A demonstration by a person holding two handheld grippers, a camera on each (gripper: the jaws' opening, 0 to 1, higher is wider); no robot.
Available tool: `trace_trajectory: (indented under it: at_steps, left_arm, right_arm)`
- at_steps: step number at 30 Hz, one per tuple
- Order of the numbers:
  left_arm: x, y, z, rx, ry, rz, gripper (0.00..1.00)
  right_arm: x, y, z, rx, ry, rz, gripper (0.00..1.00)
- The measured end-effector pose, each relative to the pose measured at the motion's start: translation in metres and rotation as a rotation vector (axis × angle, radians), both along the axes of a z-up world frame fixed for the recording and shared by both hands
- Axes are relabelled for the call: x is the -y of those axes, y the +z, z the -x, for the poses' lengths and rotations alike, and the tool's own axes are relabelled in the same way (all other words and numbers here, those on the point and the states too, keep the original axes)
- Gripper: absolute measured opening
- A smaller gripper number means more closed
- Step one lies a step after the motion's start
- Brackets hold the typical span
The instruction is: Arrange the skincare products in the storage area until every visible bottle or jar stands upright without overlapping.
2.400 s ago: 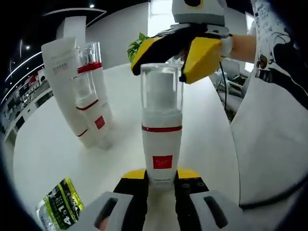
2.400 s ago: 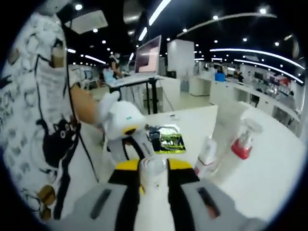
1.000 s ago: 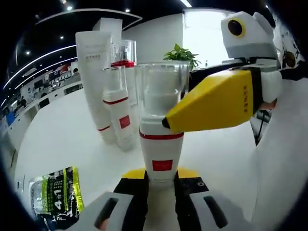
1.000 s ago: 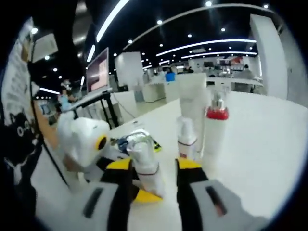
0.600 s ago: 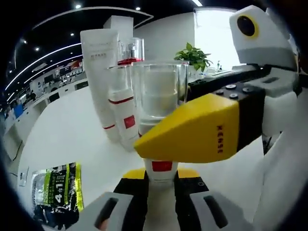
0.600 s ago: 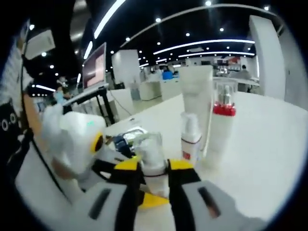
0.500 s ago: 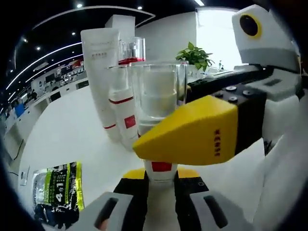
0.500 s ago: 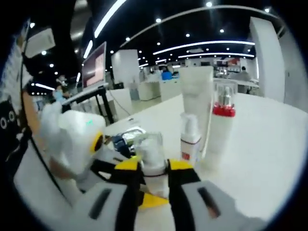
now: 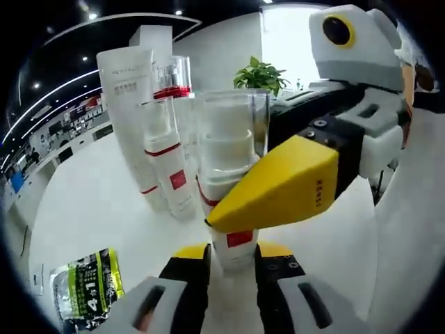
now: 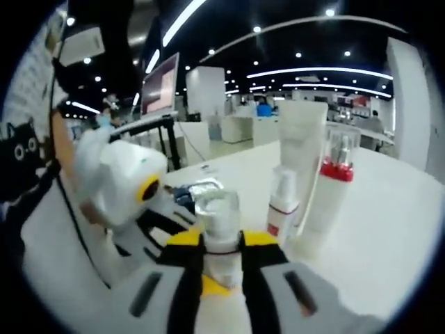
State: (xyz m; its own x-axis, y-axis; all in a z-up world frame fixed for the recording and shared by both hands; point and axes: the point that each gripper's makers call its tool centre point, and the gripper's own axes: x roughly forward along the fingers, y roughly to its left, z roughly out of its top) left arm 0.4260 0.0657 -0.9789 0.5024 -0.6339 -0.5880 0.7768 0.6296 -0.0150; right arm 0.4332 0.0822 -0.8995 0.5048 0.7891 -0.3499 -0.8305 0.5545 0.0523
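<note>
Standing upright on the counter [image 9: 83, 202], the pump bottle [image 9: 226, 174] sat between both grippers' fingers. The left gripper [image 9: 231, 261] pinched its base; the right gripper [image 10: 221, 259] pinched its neck.

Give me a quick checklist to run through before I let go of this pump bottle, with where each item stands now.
1. Left gripper shut on the pump bottle: ok.
2. Right gripper shut on the same bottle: ok.
3. Bottle upright: not ok, slightly tilted.
4. Bottle base flat on the table: cannot tell, jaws hide it.
5. Gap to the small bottle: ok, apart.
6. Tall tube and red-collared bottle upright: ok.
</note>
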Motion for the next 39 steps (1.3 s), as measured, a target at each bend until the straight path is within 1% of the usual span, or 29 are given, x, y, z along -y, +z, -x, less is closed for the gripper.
trace_trajectory:
  at_steps: [2,3,4,6,7,8,10,11,13,16,18,19,21,22,24,26,35,39]
  left_arm:
    - [0.001,0.000,0.001,-0.014,-0.027,0.009,0.27]
    - [0.002,0.000,0.002,-0.018,-0.048,0.015,0.27]
    - [0.002,0.000,0.003,-0.022,-0.068,0.015,0.27]
    - [0.004,0.000,0.005,-0.006,-0.110,0.006,0.27]
    - [0.005,0.000,0.006,-0.005,-0.132,-0.001,0.27]
    - [0.006,0.000,0.007,-0.002,-0.147,-0.003,0.27]
    - [0.010,0.001,0.011,0.000,-0.185,-0.006,0.29]
    - [0.011,0.001,0.012,0.000,-0.195,-0.008,0.30]
    - [0.012,0.001,0.011,0.002,-0.205,-0.013,0.30]
    - [0.011,0.002,0.012,0.001,-0.210,-0.022,0.27]
    - [0.010,0.001,0.013,-0.001,-0.213,-0.025,0.27]
    - [0.010,0.001,0.013,0.000,-0.216,-0.026,0.27]
    - [0.010,0.002,0.016,0.013,-0.228,-0.037,0.27]
    - [0.011,0.001,0.018,0.000,-0.232,-0.031,0.27]
    - [0.011,0.000,0.020,-0.006,-0.234,-0.032,0.27]
    - [0.011,0.000,0.021,-0.015,-0.230,-0.030,0.26]
    - [0.010,0.000,0.020,-0.005,-0.171,-0.025,0.25]
    - [0.010,-0.001,0.019,-0.003,-0.138,-0.020,0.25]
  right_arm:
    - [-0.001,0.000,0.001,-0.006,0.032,-0.002,0.18]
    - [-0.003,0.000,0.003,-0.015,0.066,-0.011,0.18]
    - [-0.002,-0.001,0.002,-0.009,0.078,-0.004,0.18]
    - [-0.004,-0.001,0.007,-0.013,0.132,0.001,0.18]
    - [-0.004,-0.001,0.008,-0.018,0.144,0.003,0.18]
    - [-0.004,-0.001,0.008,-0.011,0.155,0.006,0.18]
    - [-0.006,-0.001,0.013,-0.028,0.199,-0.005,0.18]
    - [-0.005,-0.001,0.013,-0.021,0.203,-0.001,0.18]
    - [-0.005,-0.001,0.013,-0.028,0.219,-0.006,0.18]
    - [-0.006,-0.001,0.017,-0.033,0.246,-0.011,0.18]
    - [-0.006,-0.001,0.018,-0.029,0.258,-0.010,0.18]
    - [-0.008,-0.001,0.021,-0.038,0.277,-0.013,0.18]
    - [-0.009,-0.001,0.023,-0.041,0.302,-0.011,0.18]
    - [-0.011,-0.001,0.028,-0.055,0.331,-0.014,0.18]
    - [-0.011,-0.001,0.028,-0.049,0.344,-0.007,0.18]
    - [-0.011,-0.001,0.031,-0.056,0.363,-0.009,0.19]
    - [-0.011,-0.001,0.031,-0.068,0.356,-0.017,0.19]
    - [-0.011,-0.002,0.030,-0.065,0.336,-0.018,0.20]
